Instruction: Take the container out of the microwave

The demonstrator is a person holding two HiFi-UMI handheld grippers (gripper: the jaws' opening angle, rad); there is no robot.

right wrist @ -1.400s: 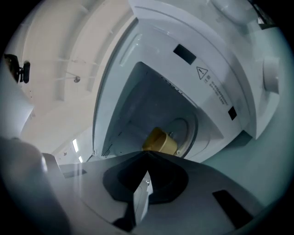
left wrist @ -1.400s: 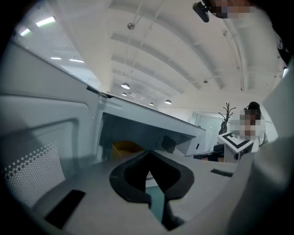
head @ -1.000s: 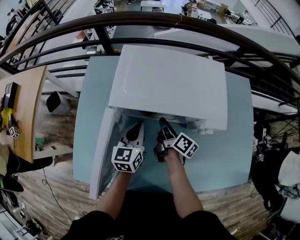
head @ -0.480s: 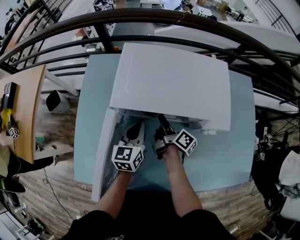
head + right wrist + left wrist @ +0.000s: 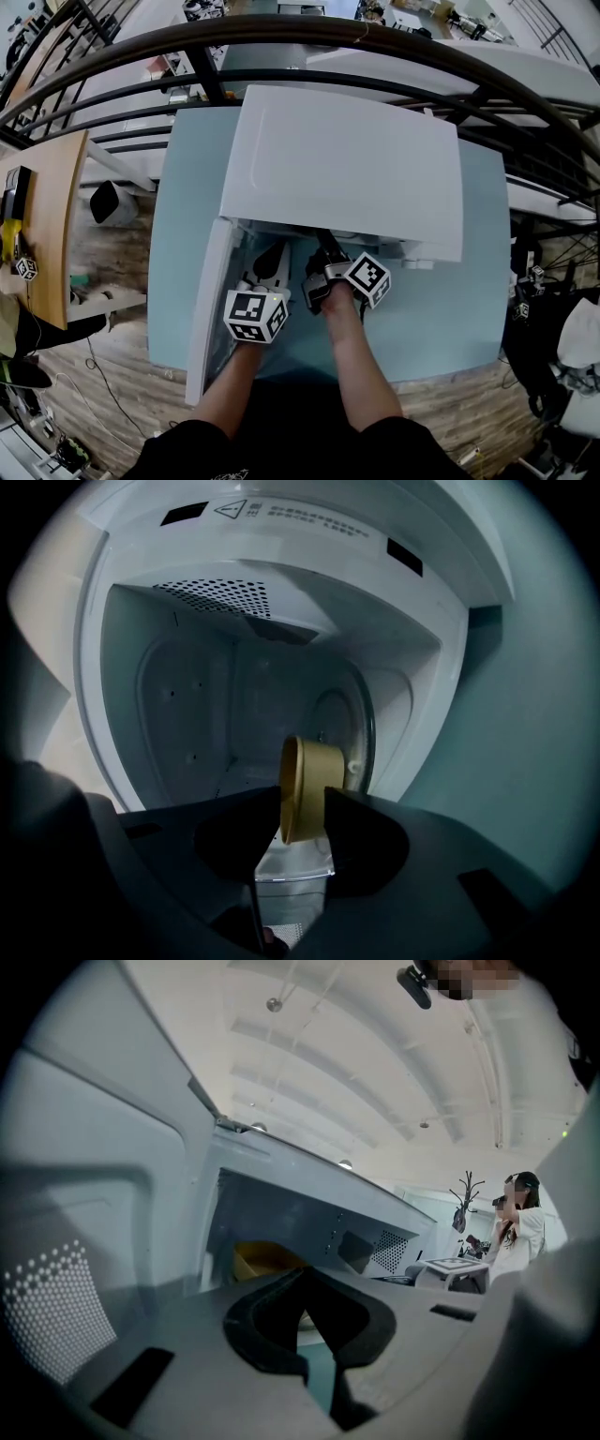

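A white microwave (image 5: 347,169) stands on the teal table (image 5: 450,309) with its door (image 5: 208,300) swung open to the left. Inside it sits a yellow container (image 5: 314,785), which also shows in the left gripper view (image 5: 262,1260). My right gripper (image 5: 303,803) reaches into the microwave's mouth (image 5: 326,253). Its jaws have just been opening and now stand open, one on each side of the container's rim without pressing on it. My left gripper (image 5: 274,258) hovers beside the door in front of the opening, its jaws (image 5: 305,1283) closed together and holding nothing.
A black railing (image 5: 281,37) curves behind the table. A wooden desk (image 5: 47,206) stands to the left across a gap of floor. A person (image 5: 520,1227) stands in the background of the left gripper view.
The right gripper has edged a little further into the microwave's mouth and rolled. The left gripper has stayed where it was.
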